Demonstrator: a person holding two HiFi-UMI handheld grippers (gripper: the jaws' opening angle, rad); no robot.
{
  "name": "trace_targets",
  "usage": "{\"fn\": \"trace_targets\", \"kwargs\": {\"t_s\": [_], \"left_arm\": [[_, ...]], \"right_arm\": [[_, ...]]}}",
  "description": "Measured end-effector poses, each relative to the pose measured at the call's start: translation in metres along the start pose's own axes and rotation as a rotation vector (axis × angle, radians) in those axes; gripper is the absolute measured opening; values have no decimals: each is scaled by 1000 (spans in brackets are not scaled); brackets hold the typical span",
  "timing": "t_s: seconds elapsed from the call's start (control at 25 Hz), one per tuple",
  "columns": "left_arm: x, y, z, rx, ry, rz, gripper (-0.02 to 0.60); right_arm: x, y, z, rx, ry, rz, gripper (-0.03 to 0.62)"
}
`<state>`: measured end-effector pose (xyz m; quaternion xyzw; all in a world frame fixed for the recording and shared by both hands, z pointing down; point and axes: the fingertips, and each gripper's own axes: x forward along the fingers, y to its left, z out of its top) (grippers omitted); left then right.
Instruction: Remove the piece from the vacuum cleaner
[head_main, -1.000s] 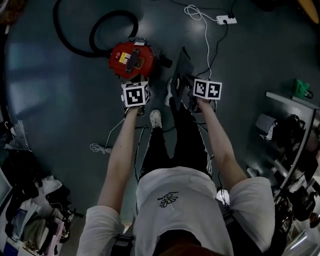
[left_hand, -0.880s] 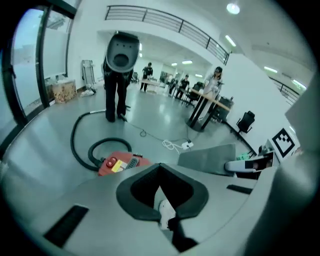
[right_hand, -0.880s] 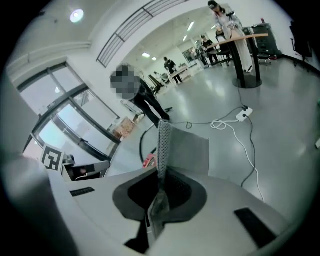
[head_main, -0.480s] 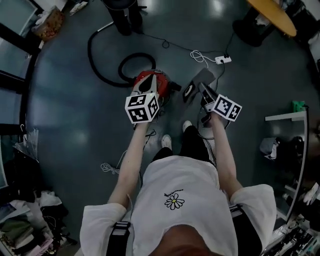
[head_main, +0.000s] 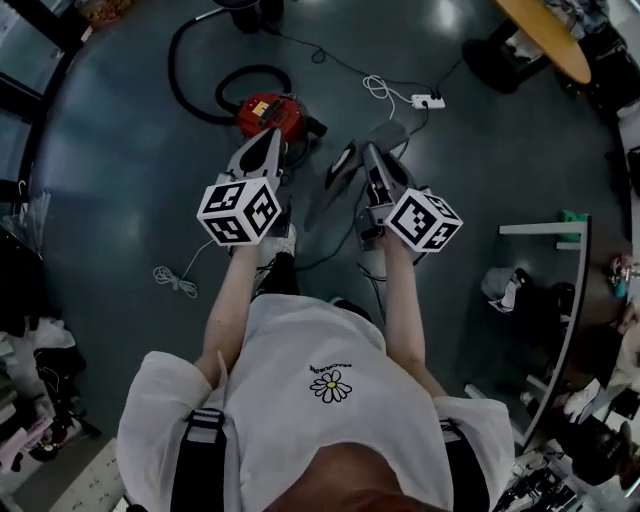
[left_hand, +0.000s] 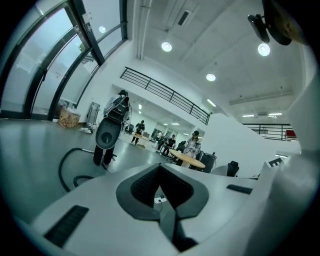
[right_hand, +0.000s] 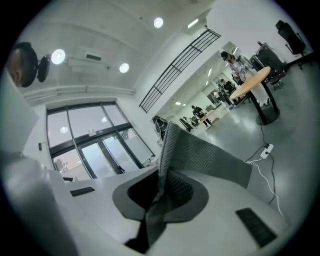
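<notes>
The red vacuum cleaner (head_main: 265, 112) sits on the dark floor ahead of the person's feet, its black hose (head_main: 190, 70) looping away behind it. My right gripper (head_main: 368, 150) is raised above the floor to the right of the cleaner. It is shut on a grey mesh piece (head_main: 392, 135) that hangs out past the jaws. In the right gripper view the piece (right_hand: 205, 152) is clamped between the pads of that gripper (right_hand: 162, 182) and fans out to the right. My left gripper (head_main: 275, 133) is held up beside it, over the cleaner. In the left gripper view that gripper (left_hand: 161, 187) is shut on nothing.
A white power strip (head_main: 430, 100) with its cord lies behind the cleaner, and a white cord coil (head_main: 170, 280) lies at the left. A round table (head_main: 545, 35) stands far right, shelving (head_main: 545, 235) at the right. The left gripper view shows people around a table (left_hand: 187, 159).
Both grippers have risen away from the vacuum cleaner and now point level across the room. The grey piece has come up with the right gripper. The head view has swung.
</notes>
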<state>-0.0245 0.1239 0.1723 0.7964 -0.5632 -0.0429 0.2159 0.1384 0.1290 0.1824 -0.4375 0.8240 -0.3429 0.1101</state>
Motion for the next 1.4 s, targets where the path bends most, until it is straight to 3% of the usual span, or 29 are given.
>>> {"fn": "trace_targets", "kwargs": {"t_s": [0.08,0.28,0.8,1.08,1.4], "left_arm": [[-7,-25,-13,-19,-16,-12,2],[-3,-47,-17,29,-45,-41,2],[16,10,85,111,-208,-23,2],[32,28,103,165,-206,-32,2],[38,40,109,172,-201,-33,2]], "right_arm": [[-17,2,-2,-39,27,4,29],[-20,-3,2,-54,22,21,29],[67,44,48,-252,-41,-14,29],[100,63,53,-309,-52,-13,29],[113,71,55,-302,-55,-15,29]]}}
